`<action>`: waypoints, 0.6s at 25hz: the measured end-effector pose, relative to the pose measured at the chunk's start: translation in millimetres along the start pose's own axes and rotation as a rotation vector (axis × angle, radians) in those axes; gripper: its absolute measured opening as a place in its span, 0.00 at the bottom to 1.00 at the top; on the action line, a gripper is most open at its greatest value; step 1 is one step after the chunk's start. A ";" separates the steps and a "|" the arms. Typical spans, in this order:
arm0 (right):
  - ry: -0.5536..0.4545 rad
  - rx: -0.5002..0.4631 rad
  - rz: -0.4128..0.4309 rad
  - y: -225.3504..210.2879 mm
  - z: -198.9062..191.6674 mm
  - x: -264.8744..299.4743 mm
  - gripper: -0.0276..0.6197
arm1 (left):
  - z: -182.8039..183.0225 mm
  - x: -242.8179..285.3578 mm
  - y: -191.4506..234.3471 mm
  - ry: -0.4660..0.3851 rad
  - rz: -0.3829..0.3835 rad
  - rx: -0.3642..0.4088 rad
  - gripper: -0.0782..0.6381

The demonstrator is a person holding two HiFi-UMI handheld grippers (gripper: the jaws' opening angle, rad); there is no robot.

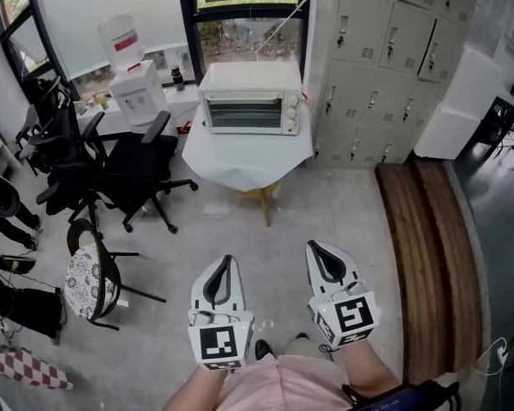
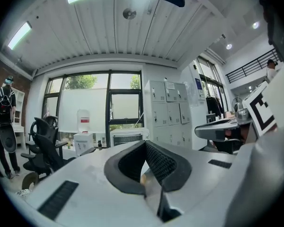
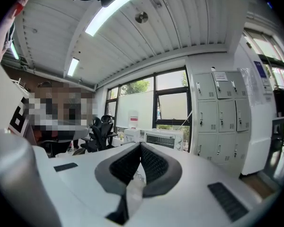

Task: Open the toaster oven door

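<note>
At far left a cluster of black office chairs stands on the floor, with a white water dispenser behind them by the window. My left claw hangs low over the grey floor, clenched, its jaws meeting at the tips with nothing between them. Straight ahead and well apart from both claws, the white toaster oven sits on the back part of a table draped in white cloth. Its glass door is shut and its knobs run down the right side. My right claw is just beside the left one, likewise clenched and empty. Right of the table stand grey lockers, and a wooden bench runs along the floor.
</note>
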State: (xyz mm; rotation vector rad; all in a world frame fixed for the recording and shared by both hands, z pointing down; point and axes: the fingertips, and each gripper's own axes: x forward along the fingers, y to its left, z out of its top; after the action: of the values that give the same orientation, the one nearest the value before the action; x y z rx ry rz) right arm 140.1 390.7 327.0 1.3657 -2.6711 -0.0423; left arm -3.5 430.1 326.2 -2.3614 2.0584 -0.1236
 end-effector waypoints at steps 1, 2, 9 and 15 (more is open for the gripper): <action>0.003 -0.001 0.000 3.3 -0.8 2.3 0.05 | -4.5 -1.0 4.1 0.007 -0.001 -0.007 0.13; 0.005 -0.001 0.001 6.0 -1.5 4.6 0.05 | -8.4 -1.3 7.7 0.013 -0.002 -0.013 0.13; 0.019 0.006 -0.003 1.1 -7.4 26.7 0.05 | -20.7 22.7 18.7 0.031 -0.026 -0.011 0.13; 0.024 0.038 -0.015 -14.0 -18.5 70.2 0.05 | -24.7 64.7 29.5 0.030 -0.039 -0.032 0.13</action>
State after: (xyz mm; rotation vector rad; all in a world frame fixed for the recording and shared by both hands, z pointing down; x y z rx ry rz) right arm 113.4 326.5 352.0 1.3882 -2.6551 0.0228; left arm -25.5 363.2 352.7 -2.4341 2.0428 -0.1285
